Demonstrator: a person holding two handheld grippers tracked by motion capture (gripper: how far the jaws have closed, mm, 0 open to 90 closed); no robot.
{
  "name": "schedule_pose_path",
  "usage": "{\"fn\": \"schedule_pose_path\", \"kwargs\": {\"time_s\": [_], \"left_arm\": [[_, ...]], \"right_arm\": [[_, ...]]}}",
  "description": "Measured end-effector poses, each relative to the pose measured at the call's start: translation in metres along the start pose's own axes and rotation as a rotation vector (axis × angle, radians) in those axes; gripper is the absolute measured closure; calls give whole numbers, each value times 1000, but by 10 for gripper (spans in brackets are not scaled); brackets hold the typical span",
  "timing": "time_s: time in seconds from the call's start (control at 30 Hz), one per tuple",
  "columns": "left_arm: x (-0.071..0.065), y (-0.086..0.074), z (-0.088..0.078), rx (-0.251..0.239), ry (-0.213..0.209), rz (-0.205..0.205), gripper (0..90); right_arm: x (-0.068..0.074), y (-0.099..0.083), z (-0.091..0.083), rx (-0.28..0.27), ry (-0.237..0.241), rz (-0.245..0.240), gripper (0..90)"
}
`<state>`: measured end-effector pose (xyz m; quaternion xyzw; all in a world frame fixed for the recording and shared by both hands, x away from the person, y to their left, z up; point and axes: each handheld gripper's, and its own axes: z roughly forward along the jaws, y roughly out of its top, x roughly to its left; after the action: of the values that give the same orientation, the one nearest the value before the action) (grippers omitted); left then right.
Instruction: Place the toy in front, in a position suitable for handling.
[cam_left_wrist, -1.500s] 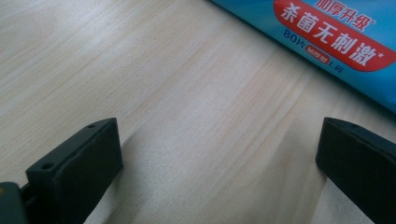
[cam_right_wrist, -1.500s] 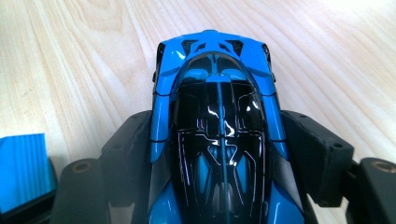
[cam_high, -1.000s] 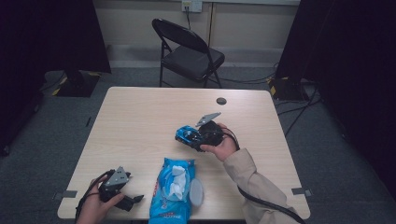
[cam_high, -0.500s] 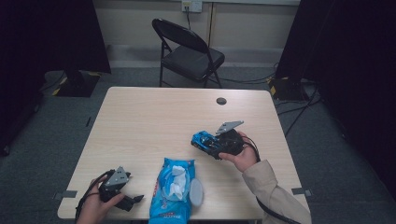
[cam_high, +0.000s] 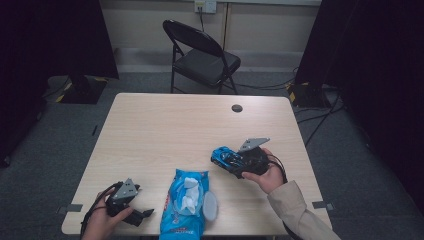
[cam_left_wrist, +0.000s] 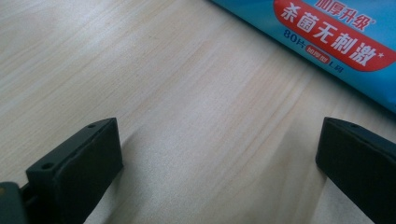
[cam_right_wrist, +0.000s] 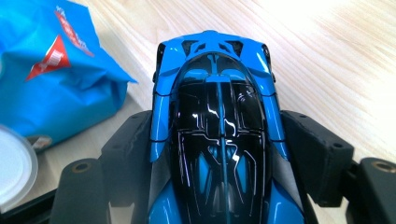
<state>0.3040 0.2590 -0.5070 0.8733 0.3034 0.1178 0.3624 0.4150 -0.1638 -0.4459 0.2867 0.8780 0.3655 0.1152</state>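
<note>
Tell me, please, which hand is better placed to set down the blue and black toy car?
The right. The right gripper already clamps the blue and black toy car by its sides, above the light wooden table. The left gripper stands open beside the blue wet-wipes pack.

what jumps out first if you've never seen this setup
The shiny blue toy car stands out most, clamped between the black jaws of the right claw above the right half of the table. Next is the bright blue wipes pack at the near edge, lid open with white wipes showing. The left claw rests open beside it at the near left corner.
</note>
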Motion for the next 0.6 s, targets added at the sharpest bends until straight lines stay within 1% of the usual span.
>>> {"fn": "schedule_pose_path", "kwargs": {"time_s": [0.23,0.3,0.37,0.5,0.57,0.6], "left_arm": [[0,0,0,0,-1,0,0],[0,0,0,0,-1,-1,0],[0,0,0,0,0,0,0],[0,0,0,-2,0,-3,0],[0,0,0,1,0,0,0],[0,0,0,1,0,0,0]], "right_arm": [[5,-17,-9,1,-16,-4,278],[8,-23,-10,1,-13,-3,278],[10,-29,-12,7,-23,-12,278],[13,-43,-13,9,-33,-7,278],[14,-50,-12,11,-23,2,278],[15,-53,-11,8,-29,3,278]]}}
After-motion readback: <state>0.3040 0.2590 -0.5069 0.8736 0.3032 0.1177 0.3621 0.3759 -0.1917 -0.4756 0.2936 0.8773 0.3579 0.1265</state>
